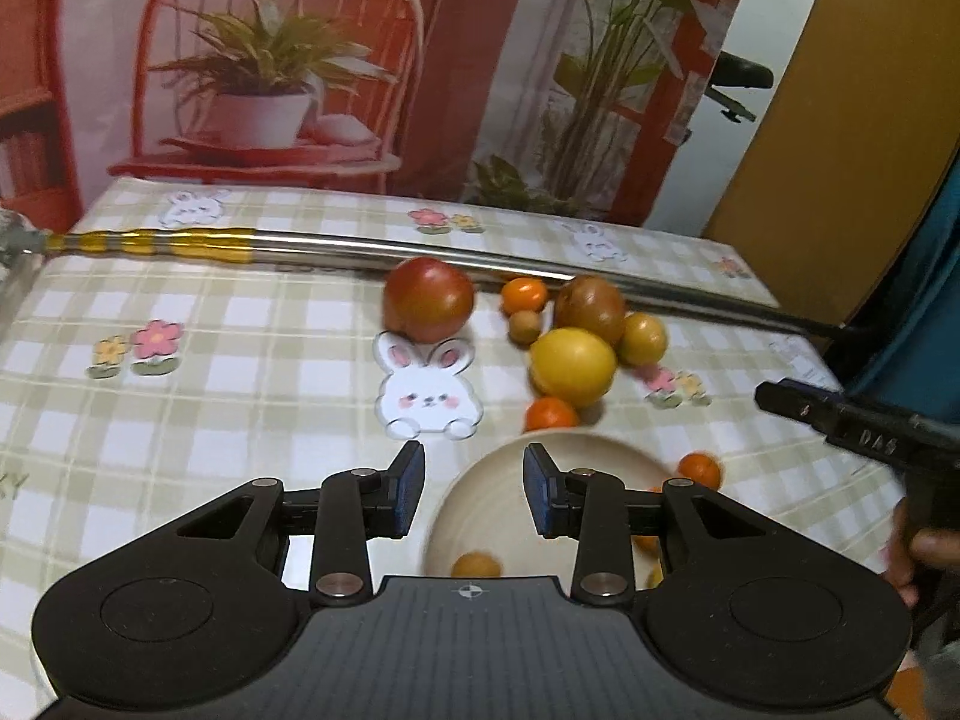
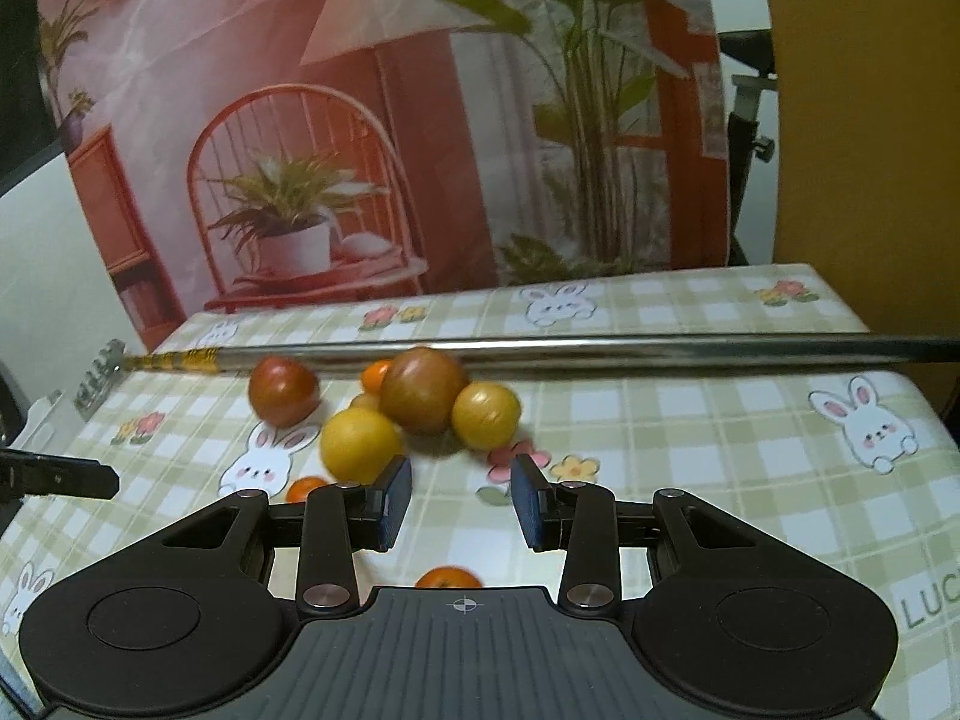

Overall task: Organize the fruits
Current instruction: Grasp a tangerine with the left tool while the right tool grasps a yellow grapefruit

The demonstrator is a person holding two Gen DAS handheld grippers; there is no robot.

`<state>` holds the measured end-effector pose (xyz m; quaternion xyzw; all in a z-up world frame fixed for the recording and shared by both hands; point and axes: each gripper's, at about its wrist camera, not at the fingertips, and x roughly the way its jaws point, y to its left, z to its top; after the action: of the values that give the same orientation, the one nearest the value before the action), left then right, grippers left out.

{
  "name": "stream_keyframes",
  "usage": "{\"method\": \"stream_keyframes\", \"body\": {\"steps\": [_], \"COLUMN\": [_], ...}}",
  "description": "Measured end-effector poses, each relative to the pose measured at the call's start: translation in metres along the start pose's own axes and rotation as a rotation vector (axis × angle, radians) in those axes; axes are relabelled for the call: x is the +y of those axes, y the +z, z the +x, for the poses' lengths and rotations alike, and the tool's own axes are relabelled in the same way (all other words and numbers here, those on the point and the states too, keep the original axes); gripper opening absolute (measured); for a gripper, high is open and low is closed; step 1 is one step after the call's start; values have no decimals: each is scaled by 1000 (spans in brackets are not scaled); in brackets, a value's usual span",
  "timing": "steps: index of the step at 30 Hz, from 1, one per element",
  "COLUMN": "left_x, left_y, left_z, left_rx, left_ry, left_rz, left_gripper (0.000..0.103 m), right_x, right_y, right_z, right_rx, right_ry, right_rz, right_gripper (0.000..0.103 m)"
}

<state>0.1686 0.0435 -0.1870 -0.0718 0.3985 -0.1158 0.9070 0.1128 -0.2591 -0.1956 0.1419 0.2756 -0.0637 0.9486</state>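
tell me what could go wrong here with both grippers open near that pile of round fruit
1. The round fruits touch one another: nudging the big yellow fruit may send the brown-red fruit rolling towards the metal pole.
2. The left gripper hangs over the shallow beige bowl; bumping its rim could shift it.
3. The right gripper might overlook the small orange fruit beneath it.

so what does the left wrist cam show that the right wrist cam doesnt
Only the left wrist view shows the beige bowl under the open left gripper, with a small orange fruit in it, and a hand at the right edge.

Only the right wrist view shows the open right gripper head-on, over bare tablecloth, and the comb-like end of the metal rod.

Both share the metal rod, the red tomato, the yellow fruit and the brownish tomato loose on the cloth.
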Motion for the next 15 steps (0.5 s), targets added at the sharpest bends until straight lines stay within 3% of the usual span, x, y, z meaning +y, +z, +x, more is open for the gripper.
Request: {"method": "stream_keyframes", "body": {"steps": [8,15], "left_x": [-16,-19], "left_y": [30,42], "left_z": [50,116], "left_rx": [109,266], "left_ry": [-74,-143], "left_rz": [-14,-82], "left_gripper": [38,38], "right_x": [-15,-29], "right_y": [2,-2], "right_z": [9,11], "right_rx": [-12,-14], "right_ry": [-6,-3], "right_rz": [29,61], "right_gripper": [35,35]}}
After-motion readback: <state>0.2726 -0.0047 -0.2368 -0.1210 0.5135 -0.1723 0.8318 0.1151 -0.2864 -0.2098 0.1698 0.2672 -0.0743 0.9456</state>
